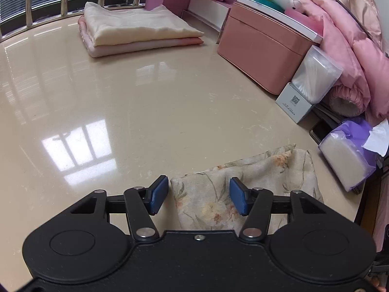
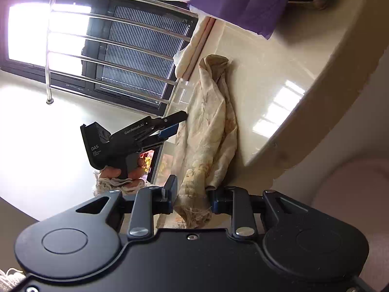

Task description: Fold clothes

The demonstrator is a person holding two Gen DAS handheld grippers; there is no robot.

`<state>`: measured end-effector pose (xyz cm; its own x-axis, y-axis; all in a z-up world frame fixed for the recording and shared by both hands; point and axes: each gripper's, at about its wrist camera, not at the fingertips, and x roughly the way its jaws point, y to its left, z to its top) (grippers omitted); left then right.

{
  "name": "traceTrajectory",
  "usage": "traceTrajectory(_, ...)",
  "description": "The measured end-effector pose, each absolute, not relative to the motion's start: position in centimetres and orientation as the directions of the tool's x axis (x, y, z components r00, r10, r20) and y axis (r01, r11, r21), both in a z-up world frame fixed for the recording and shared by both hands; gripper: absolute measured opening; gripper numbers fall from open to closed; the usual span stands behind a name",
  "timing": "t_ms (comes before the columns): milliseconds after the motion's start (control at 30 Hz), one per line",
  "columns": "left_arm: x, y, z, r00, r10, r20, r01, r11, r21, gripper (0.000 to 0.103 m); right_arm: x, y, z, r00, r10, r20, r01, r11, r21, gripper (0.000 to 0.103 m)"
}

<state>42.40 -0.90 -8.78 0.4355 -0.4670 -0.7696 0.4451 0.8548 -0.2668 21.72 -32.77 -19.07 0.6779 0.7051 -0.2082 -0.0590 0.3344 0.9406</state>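
**Floral cloth pinched at one end, loose at the other**

While the floral cloth (image 1: 245, 189) lies bunched along the near edge of the glossy beige table (image 1: 121, 102), we see it as a long, rumpled strip running away from the right gripper (image 2: 192, 198) toward the far end of the table. That gripper's blue pads are closed on the frayed near end of the cloth, and its view is rolled sideways, so the table stands almost upright in the picture. Our left gripper (image 1: 198, 196) tilts down over the cloth with its jaws about half open; the left pad sits just off the cloth's edge and the right pad over it, neither pressing. From the right wrist we see a hand (image 2: 126, 172) in a knitted sleeve holding that left gripper beside the cloth.

Farther along the table rest a folded cream-and-pink stack (image 1: 136, 31), a pink box (image 1: 262, 46), a tissue pack (image 1: 347, 155) and a pink quilted jacket (image 1: 352, 36). Beyond them stand a metal railing (image 2: 109, 48) and a window.
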Motion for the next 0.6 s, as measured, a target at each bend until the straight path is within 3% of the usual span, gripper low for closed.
traceTrajectory(167, 43.0, 0.4, -9.1, 0.398, -0.537, -0.744, 0.452, 0.820, -0.350, 0.055, 21.7, -32.7, -19.4, 0.678, 0.705, -0.207, -0.043, 0.318, 0.947, 0.029)
traceTrajectory(300, 42.8, 0.3, -9.0, 0.389, -0.545, -0.743, 0.497, 0.803, -0.329, 0.054, 21.4, -32.9, -19.4, 0.680, 0.702, -0.212, -0.034, 0.320, 0.947, 0.029)
traceTrajectory(367, 42.4, -0.3, -8.9, 0.401, -0.517, -0.756, 0.528, 0.805, -0.271, 0.044, 21.5, -32.7, -19.1, 0.682, 0.698, -0.217, -0.030, 0.324, 0.946, 0.029)
traceTrajectory(400, 42.2, -0.6, -8.9, 0.406, -0.506, -0.761, 0.535, 0.807, -0.251, 0.029, 21.5, -32.6, -19.1, 0.684, 0.696, -0.219, -0.029, 0.327, 0.945, 0.029)
traceTrajectory(433, 42.2, -0.6, -9.0, 0.402, -0.510, -0.761, 0.533, 0.806, -0.258, 0.021, 21.6, -32.4, -18.9, 0.685, 0.693, -0.223, -0.028, 0.331, 0.943, 0.029)
traceTrajectory(500, 42.3, -0.5, -9.2, 0.387, -0.531, -0.754, 0.524, 0.799, -0.294, 0.014, 21.7, -32.2, -18.7, 0.687, 0.689, -0.232, -0.024, 0.340, 0.940, 0.026)
traceTrajectory(600, 42.1, -0.5, -9.2, 0.396, -0.533, -0.748, 0.513, 0.804, -0.301, 0.014, 21.7, -32.1, -18.4, 0.694, 0.678, -0.242, -0.017, 0.351, 0.936, 0.019)
